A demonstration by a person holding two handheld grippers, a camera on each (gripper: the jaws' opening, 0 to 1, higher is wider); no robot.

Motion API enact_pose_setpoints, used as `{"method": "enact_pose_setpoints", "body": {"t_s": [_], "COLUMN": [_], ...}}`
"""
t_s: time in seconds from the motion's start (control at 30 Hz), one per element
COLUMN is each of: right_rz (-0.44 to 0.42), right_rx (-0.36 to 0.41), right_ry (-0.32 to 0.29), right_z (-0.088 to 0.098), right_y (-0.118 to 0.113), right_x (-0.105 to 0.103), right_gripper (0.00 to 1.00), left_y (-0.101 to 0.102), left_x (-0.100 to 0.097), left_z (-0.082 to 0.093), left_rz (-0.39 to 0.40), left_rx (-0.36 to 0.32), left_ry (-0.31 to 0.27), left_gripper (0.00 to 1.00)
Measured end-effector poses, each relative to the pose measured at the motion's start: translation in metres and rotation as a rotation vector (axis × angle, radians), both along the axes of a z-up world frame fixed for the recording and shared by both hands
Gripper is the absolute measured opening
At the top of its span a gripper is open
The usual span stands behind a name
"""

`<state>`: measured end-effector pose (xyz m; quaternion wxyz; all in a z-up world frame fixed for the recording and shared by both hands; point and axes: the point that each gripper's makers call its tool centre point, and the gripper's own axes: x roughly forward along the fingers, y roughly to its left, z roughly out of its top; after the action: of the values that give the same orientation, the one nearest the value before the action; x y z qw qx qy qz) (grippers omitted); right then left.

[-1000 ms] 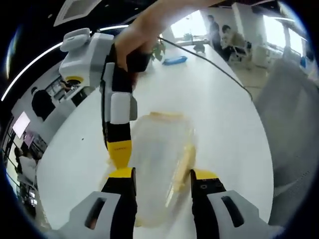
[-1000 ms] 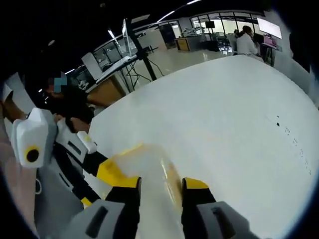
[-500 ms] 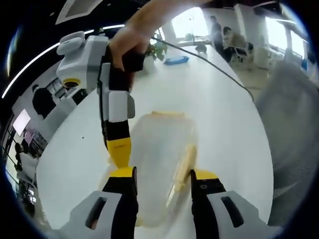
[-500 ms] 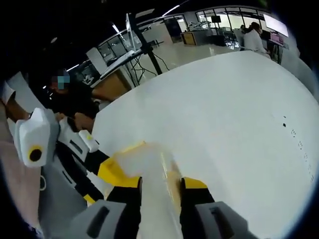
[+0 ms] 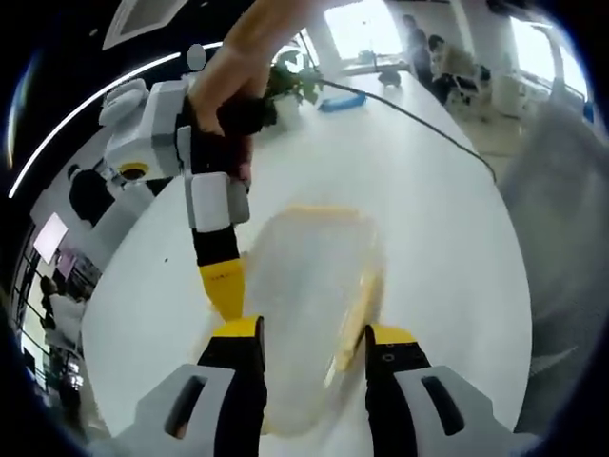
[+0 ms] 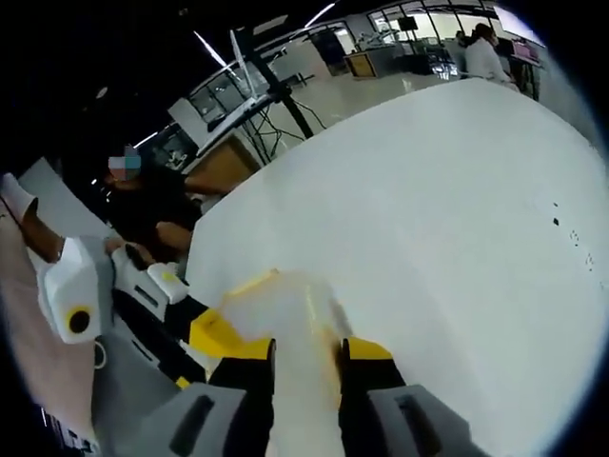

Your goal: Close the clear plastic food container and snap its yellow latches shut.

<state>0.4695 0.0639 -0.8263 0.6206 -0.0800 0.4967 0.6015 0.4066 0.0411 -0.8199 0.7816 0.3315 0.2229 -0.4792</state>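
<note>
Clear container (image 5: 309,305) lies flat on white table, yellow latches (image 5: 354,319) seemingly unsnapped

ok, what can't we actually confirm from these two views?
- Latch state: in the left gripper view the clear plastic food container is blurred, and its yellow latches are smeared streaks.
- Container's near end: cut off behind the left gripper.
- Right gripper grip: in the right gripper view its jaws flank the container, contact hidden.
- Blue object on the white table: too small to identify.

No readable text, labels or numbers.
</note>
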Motion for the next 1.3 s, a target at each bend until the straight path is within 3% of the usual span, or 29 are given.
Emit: {"method": "enact_pose_setpoints", "body": {"t_s": [0.17,0.3,0.8,1.2,1.3], "right_rz": [0.002,-0.051,-0.098,-0.245,-0.297], "right_rx": [0.029,0.057,0.028,0.055,0.063], "right_ry": [-0.021,-0.046,-0.12,-0.171,-0.181], "right_z": [0.0,0.0,0.002,0.003,0.004], "right_y": [0.002,0.006,0.009,0.01,0.01], "right_x": [-0.001,-0.001,0.005,0.011,0.014], "right_gripper": [0.24,0.27,0.33,0.37,0.37], "left_y": [0.0,-0.002,-0.006,-0.007,-0.009], "left_x": [0.0,-0.002,0.001,-0.001,-0.006], "left_z": [0.0,0.0,0.001,0.004,0.005], "left_rz": [0.009,0.017,0.054,0.014,0.002], "left_rx": [-0.005,-0.001,-0.018,-0.072,-0.094], "left_ry": [-0.006,-0.009,-0.012,0.005,0.04], "left_gripper": [0.37,0.37,0.38,0.4,0.45]}}
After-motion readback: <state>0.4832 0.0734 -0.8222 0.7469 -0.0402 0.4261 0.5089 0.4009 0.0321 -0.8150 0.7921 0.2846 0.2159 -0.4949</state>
